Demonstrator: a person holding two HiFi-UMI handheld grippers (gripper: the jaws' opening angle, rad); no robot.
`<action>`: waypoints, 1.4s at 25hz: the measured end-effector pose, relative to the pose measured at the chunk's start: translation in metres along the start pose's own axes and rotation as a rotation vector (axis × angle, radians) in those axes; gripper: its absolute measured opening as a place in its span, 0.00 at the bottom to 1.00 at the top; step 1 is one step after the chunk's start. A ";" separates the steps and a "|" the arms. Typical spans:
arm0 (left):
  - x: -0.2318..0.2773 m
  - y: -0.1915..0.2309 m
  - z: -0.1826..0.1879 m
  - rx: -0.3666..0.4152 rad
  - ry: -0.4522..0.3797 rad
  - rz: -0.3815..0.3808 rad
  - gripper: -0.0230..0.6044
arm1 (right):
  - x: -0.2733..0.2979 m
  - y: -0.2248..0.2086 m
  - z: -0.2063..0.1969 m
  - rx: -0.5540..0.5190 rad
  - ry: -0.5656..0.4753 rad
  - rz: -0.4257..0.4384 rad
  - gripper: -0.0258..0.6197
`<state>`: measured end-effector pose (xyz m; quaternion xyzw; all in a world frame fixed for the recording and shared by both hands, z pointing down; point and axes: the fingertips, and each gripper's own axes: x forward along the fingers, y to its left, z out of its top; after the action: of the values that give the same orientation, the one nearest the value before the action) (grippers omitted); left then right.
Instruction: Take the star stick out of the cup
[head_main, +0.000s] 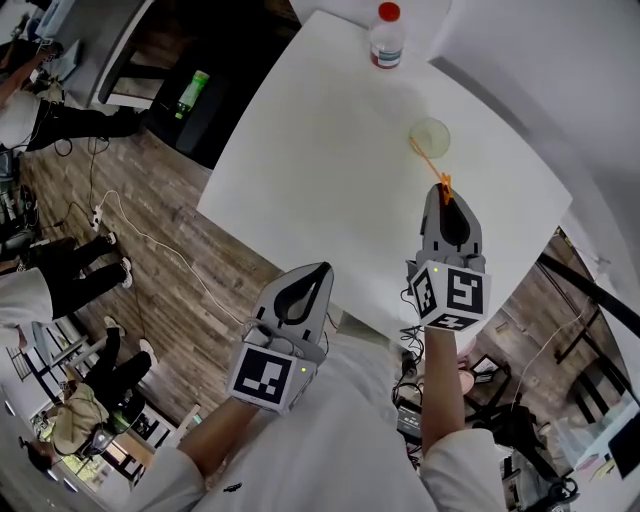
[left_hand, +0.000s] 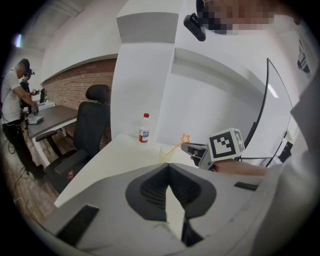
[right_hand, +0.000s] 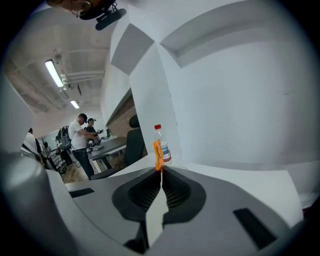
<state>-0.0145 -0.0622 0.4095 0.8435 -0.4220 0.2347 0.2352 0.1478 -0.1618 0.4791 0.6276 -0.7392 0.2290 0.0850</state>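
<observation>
A clear plastic cup (head_main: 431, 135) stands on the white table (head_main: 320, 170), right of its middle. A thin orange star stick (head_main: 425, 158) leans out of the cup toward me, its lower end still inside. My right gripper (head_main: 446, 190) is shut on the stick's star end, and in the right gripper view the orange star (right_hand: 158, 154) pokes up from the closed tips (right_hand: 160, 168). The left gripper view shows the star (left_hand: 185, 138), the cup (left_hand: 166, 152) and the right gripper (left_hand: 190, 147). My left gripper (head_main: 322, 268) hangs over the table's near edge, shut and empty (left_hand: 168, 165).
A water bottle with a red cap (head_main: 386, 37) stands at the table's far edge, beyond the cup. A black office chair (left_hand: 90, 130) sits off the table's left side. People stand at a desk (left_hand: 45, 117) further left. Cables lie on the wood floor (head_main: 130, 235).
</observation>
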 end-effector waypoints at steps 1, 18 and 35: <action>-0.001 0.001 0.001 0.005 -0.009 -0.001 0.06 | -0.001 0.000 0.001 0.000 -0.003 -0.004 0.06; -0.030 0.003 0.015 0.022 -0.085 -0.034 0.06 | -0.041 0.012 0.026 -0.112 -0.069 -0.089 0.05; -0.071 -0.001 0.035 0.053 -0.211 -0.085 0.06 | -0.121 0.053 0.059 -0.197 -0.159 -0.107 0.05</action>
<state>-0.0450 -0.0400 0.3405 0.8867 -0.4017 0.1455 0.1769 0.1303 -0.0746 0.3645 0.6709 -0.7280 0.1000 0.0993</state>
